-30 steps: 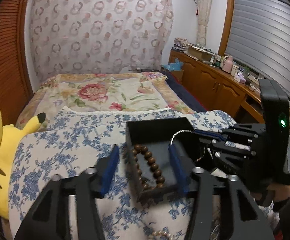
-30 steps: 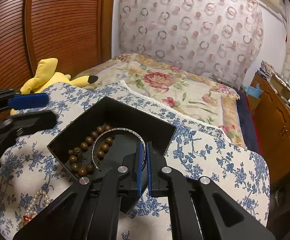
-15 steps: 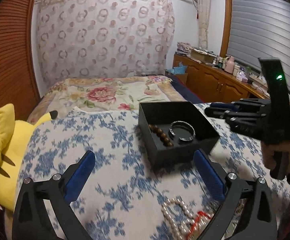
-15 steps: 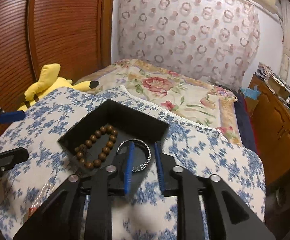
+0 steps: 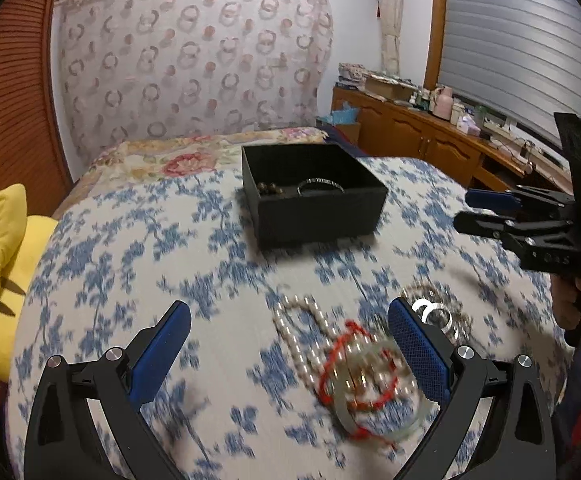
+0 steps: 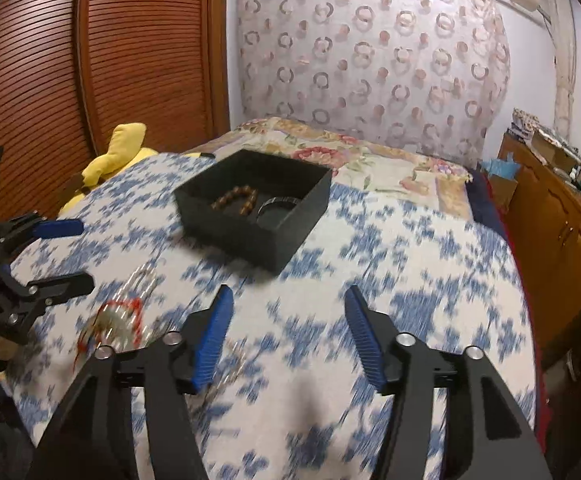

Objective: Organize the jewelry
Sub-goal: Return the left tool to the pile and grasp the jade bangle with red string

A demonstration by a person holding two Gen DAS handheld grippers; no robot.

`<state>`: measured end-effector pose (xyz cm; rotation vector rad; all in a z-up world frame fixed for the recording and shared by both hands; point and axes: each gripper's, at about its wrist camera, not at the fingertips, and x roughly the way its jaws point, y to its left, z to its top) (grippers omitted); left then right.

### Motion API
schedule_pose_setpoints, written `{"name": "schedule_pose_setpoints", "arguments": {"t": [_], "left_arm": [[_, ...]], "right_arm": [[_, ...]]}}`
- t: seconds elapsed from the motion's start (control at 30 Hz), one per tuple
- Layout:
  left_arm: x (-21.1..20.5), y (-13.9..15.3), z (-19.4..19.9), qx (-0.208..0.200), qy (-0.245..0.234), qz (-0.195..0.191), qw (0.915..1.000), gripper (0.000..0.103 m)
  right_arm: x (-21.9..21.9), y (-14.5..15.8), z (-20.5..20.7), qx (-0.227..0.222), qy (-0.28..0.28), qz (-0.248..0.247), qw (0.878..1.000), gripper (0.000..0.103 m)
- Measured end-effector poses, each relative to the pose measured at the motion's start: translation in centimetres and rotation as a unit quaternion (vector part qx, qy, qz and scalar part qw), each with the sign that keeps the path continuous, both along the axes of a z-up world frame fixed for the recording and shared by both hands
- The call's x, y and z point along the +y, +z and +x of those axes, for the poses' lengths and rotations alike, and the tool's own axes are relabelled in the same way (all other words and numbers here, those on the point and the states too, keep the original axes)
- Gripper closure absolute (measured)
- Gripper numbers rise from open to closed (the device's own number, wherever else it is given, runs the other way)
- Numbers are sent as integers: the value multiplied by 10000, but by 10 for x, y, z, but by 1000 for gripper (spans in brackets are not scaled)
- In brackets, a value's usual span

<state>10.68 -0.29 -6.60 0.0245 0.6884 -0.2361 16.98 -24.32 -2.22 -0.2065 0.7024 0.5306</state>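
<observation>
The pearl necklace (image 5: 310,340), tangled with a red cord (image 5: 354,364), lies between the wide-open left hand-held gripper (image 5: 290,352) pads. It looks light, limp and slippery; pinch a bunched loop. The right hand-held gripper (image 6: 286,336) is opening, empty.

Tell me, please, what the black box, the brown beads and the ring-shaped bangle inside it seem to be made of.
The black box looks like matte card or plastic: dull, no shine, thin straight walls. The brown beads look like polished wood: warm brown, round, faint gloss. The bangle looks like metal: a thin, bright silvery rim. The blur leaves all three uncertain.
</observation>
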Motion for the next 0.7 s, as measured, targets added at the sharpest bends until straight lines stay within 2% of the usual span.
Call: {"name": "schedule_pose_setpoints", "arguments": {"t": [0.13, 0.37, 0.7], "left_arm": [[-5, -7, -14, 130, -13, 10, 9999, 8], [-20, -18, -29, 395, -208, 76, 9990, 8], [-39, -28, -35, 611, -328, 209, 9974, 8]], "right_arm": [[-2, -13, -23, 163, 72, 69, 9998, 33], [-2, -32, -47, 394, 153, 110, 9990, 33], [0, -40, -57, 362, 186, 51, 9992, 33]]}}
